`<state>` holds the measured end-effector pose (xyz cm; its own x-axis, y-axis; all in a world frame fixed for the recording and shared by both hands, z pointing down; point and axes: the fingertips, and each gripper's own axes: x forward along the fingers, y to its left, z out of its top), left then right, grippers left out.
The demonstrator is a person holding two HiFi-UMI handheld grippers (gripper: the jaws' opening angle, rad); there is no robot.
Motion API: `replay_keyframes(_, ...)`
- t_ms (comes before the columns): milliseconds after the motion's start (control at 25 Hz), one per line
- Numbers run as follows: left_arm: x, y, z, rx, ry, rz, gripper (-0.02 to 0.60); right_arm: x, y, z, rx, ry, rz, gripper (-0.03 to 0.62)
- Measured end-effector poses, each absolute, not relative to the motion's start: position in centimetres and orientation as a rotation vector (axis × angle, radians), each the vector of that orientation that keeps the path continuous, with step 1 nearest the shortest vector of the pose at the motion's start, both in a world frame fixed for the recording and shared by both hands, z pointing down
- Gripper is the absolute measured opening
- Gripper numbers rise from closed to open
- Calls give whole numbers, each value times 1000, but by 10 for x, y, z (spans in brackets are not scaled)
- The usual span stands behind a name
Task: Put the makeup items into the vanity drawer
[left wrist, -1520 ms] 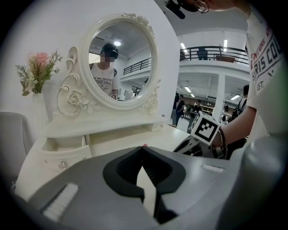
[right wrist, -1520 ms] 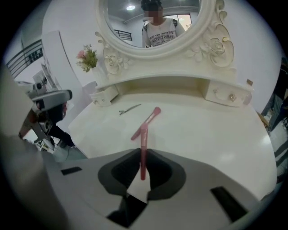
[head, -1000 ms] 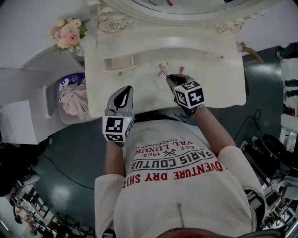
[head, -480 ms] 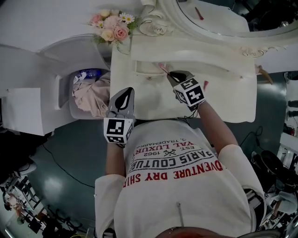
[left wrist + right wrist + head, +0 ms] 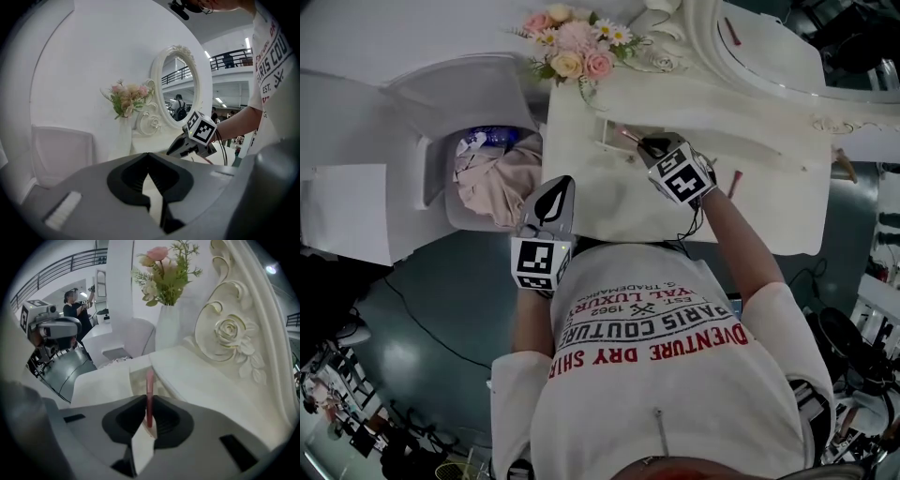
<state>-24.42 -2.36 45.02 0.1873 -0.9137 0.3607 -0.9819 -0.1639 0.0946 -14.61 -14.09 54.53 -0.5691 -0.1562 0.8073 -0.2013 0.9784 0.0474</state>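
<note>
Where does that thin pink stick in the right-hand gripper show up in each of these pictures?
Head view: the pink stick pokes out ahead of the right gripper, upper middle.
Left gripper view: the stick is too small to make out; only the right gripper shows, right of centre.
Right gripper view: dead centre, pinched upright between the jaws.
Shared landmark: the flowers, seen in all three views.

shirt [image 5: 656, 394] printed "PARIS COUTURE", "EST. 1962"
</note>
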Motion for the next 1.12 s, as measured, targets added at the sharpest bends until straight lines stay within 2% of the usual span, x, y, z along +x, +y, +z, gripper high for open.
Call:
replay_keyframes(80, -249, -26, 451, 2167, -1795, 311, 6, -153, -141, 544, 281, -2196, 76, 56)
replay_keyframes(120, -250, -28, 451, 2174, -1790, 311, 6, -156, -139, 541, 304, -2210, 109, 140)
replay_keyframes(160, -250, -30, 450, 2183, -1784, 314, 6, -158, -137, 539, 328, -2223, 140, 198)
replay_keyframes(200, -250, -32, 449, 2195, -1777, 315, 6, -158, -135, 537, 350, -2232, 157, 206)
replay_keyframes(520, -222, -60, 438, 2308, -1687, 302, 6, -105, -141, 532, 549, -2260, 187, 206)
replay_keyframes(680, -188, -81, 434, 2385, -1597, 306, 6, -46, -154, 537, 690, -2189, 171, 206)
replay_keyframes(1120, -72, -120, 439, 2574, -1272, 346, 6, 114, -140, 573, 1106, -1969, 501, 206)
